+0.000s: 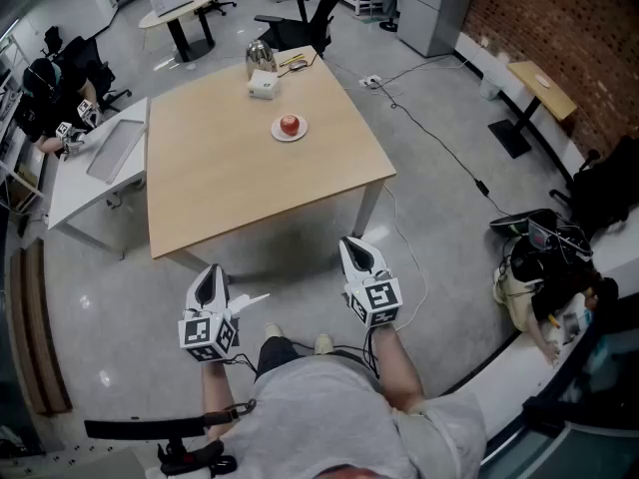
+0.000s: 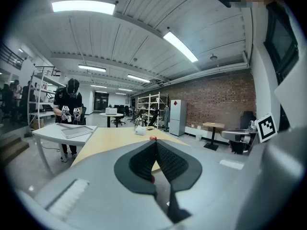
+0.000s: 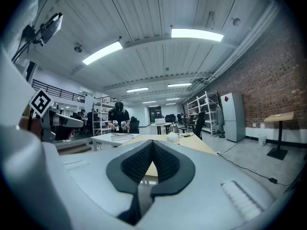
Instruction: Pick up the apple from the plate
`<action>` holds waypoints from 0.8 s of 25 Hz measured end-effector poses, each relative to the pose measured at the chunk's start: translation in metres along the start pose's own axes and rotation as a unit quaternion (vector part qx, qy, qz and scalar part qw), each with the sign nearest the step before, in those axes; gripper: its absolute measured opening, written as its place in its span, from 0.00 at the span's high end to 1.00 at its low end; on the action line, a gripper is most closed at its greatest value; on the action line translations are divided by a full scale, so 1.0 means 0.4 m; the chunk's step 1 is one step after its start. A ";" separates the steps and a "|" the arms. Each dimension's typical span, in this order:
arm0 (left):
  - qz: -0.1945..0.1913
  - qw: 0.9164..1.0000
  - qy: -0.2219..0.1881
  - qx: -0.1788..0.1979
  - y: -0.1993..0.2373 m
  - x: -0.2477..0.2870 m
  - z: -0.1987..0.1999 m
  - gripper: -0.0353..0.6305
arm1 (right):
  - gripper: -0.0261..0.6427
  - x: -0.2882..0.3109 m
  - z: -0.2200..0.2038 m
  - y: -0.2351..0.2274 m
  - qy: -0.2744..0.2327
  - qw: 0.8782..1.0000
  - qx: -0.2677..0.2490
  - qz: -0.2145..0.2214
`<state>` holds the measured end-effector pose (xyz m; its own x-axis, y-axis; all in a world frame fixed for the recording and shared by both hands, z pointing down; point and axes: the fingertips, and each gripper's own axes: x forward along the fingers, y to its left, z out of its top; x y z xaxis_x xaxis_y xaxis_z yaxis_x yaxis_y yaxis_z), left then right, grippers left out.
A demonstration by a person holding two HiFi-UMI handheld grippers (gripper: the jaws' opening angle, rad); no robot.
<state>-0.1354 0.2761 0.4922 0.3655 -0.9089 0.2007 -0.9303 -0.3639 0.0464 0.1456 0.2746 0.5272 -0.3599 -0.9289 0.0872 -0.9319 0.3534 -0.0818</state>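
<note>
A red apple sits on a small white plate on the far half of the wooden table. Both grippers are held off the table's near edge, above the floor and far short of the plate. My left gripper is shut with nothing in it, and so is my right gripper. In the left gripper view the apple is a small red dot just above the closed jaw tips of the left gripper. The right gripper points level at the table; the apple does not show in that view.
A metal kettle and a white box stand on the table's far edge. A white side table with a tray adjoins on the left, where a person stands with grippers. Cables cross the floor on the right, near bags.
</note>
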 end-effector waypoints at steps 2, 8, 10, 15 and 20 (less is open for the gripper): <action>0.000 1.000 -0.001 -0.002 0.004 0.008 0.007 0.92 | 0.95 0.008 0.007 -0.001 -0.004 1.000 -0.004 -0.001; 0.000 1.000 0.002 -0.001 -0.012 0.024 0.011 0.92 | 0.95 0.012 0.012 -0.016 -0.006 1.000 -0.015 0.002; 0.000 1.000 0.005 0.000 -0.015 0.036 0.007 0.92 | 0.95 0.017 0.009 -0.026 -0.005 1.000 -0.014 0.003; -0.002 1.000 0.007 -0.003 -0.009 0.070 0.010 0.92 | 0.95 0.046 -0.005 -0.042 0.011 1.000 -0.013 0.002; -0.004 1.000 0.011 -0.005 0.019 0.126 0.009 0.92 | 0.95 0.102 -0.015 -0.056 0.018 1.000 -0.010 0.001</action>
<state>-0.1240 0.2268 0.4991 0.3724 -0.9011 0.2222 -0.9276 -0.3690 0.0581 0.1516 0.2294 0.5383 -0.3634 -0.9235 0.1228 -0.9315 0.3584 -0.0615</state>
